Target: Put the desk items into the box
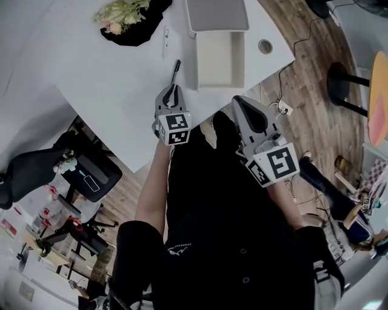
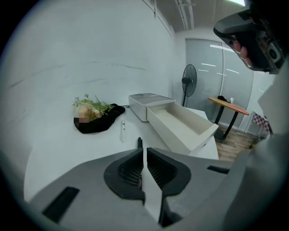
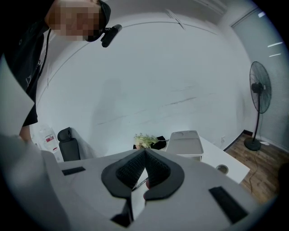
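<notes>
An open white box (image 1: 213,57) sits on the white desk (image 1: 109,85), its lid (image 1: 217,13) lying behind it. A black pen (image 1: 175,71) lies left of the box, and a white pen (image 1: 166,42) is farther back. Flowers on a black cloth (image 1: 130,18) rest at the far left. My left gripper (image 1: 173,89) hovers just short of the black pen (image 2: 139,142), jaws together and holding nothing. My right gripper (image 1: 237,100) is over the desk's near edge, beside the box's front corner, shut and empty. The left gripper view also shows the box (image 2: 180,124).
A round cable hole (image 1: 265,46) sits in the desk right of the box. The desk edge runs diagonally just under both grippers. A black office chair (image 1: 36,172) stands below left. A floor fan (image 2: 188,81) and a round table (image 2: 228,104) stand beyond the desk.
</notes>
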{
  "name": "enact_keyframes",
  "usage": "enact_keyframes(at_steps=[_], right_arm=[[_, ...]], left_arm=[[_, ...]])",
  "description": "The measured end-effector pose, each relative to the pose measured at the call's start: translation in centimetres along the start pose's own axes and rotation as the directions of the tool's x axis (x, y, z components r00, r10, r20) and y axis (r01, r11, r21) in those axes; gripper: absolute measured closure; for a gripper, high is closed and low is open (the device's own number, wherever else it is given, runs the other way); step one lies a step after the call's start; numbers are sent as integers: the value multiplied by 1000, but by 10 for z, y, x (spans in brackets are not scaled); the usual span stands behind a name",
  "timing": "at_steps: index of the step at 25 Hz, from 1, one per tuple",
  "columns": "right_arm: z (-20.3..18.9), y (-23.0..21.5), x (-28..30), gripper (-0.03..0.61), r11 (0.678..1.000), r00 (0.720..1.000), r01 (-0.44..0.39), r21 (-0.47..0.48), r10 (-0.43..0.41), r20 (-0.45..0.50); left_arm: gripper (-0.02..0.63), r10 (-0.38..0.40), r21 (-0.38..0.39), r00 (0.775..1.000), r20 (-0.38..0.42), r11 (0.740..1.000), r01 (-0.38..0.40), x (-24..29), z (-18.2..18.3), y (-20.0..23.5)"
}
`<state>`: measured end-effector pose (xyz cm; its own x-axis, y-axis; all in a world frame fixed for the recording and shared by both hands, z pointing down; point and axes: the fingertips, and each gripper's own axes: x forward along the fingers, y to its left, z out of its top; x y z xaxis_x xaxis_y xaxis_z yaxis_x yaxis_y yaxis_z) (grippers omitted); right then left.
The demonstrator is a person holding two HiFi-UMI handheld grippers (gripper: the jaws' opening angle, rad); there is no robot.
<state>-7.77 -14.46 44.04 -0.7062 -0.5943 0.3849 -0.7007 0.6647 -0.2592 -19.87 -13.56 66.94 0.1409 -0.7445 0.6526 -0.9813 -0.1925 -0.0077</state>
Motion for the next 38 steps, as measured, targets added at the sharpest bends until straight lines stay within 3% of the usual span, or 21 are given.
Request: enact_keyframes(at_steps=[9, 11, 17, 26, 31, 38], right_arm=[[-13, -4, -3, 580, 991, 992, 129, 43, -129, -7], [-16, -5, -5, 580, 988, 989, 146, 45, -146, -10], [-21, -5, -7, 580, 981, 983, 185, 54, -184, -17], [-23, -4, -9, 580, 979, 982, 191, 64, -191, -16], [-22, -10, -13, 580, 978, 981, 194, 71, -194, -5], [-20, -17, -18, 580, 982, 984, 175, 74, -176, 11]], left_arm=[[586, -70, 59, 996, -61, 996, 74, 33, -12, 4], [555, -88, 47, 993, -77, 995, 91, 38, -17, 3], [546, -84, -5, 991, -106, 996, 84, 46, -26, 9], [546, -72, -46, 985, -154, 997, 66, 52, -42, 17], [557, -62, -43, 984, -167, 998, 55, 52, -43, 15], [569, -33, -96, 985, -171, 995, 17, 44, -35, 18]])
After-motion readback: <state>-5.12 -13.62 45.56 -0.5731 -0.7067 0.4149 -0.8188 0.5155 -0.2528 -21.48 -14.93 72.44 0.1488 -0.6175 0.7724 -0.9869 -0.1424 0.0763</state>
